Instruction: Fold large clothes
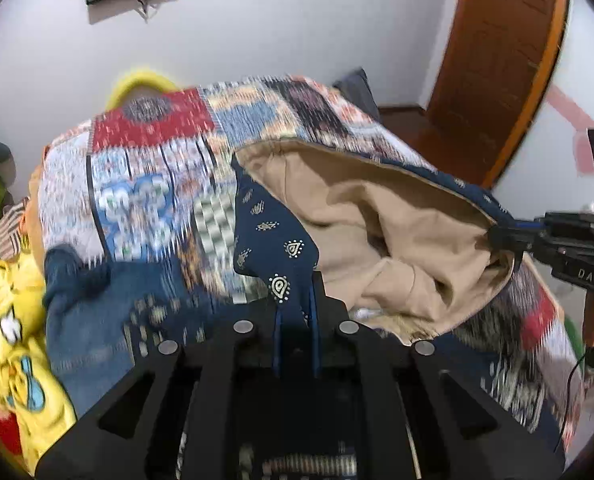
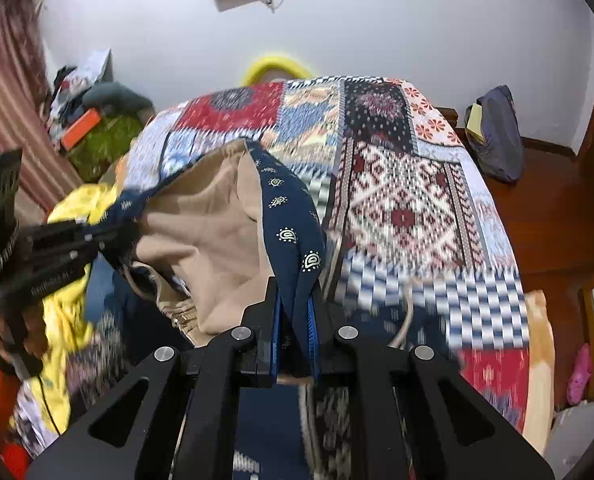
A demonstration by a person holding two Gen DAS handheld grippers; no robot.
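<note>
Both tongs are clamped tight on the same garment point(image 1: 361, 216), a navy cloth with small white teardrop prints and a plain tan inside. The left gripper point(image 1: 295, 312) pinches one navy corner between its blue pads, and the right gripper point(image 2: 295, 320) pinches another corner the same way. The cloth hangs between them above the bed point(image 2: 409, 208), its navy edge running as a long line from one tong to the other, side to side across the bed, with the tan lining sagging open below it toward the patchwork bedspread point(image 1: 157, 168). In the left view the right tong comes in from the right edge, and white letters on its black body read "DAS". The lettering on the left tong in the right view is too blurred to read. A yellow cartoon-print cloth point(image 1: 13, 336) lies bunched beside the bed.
</note>
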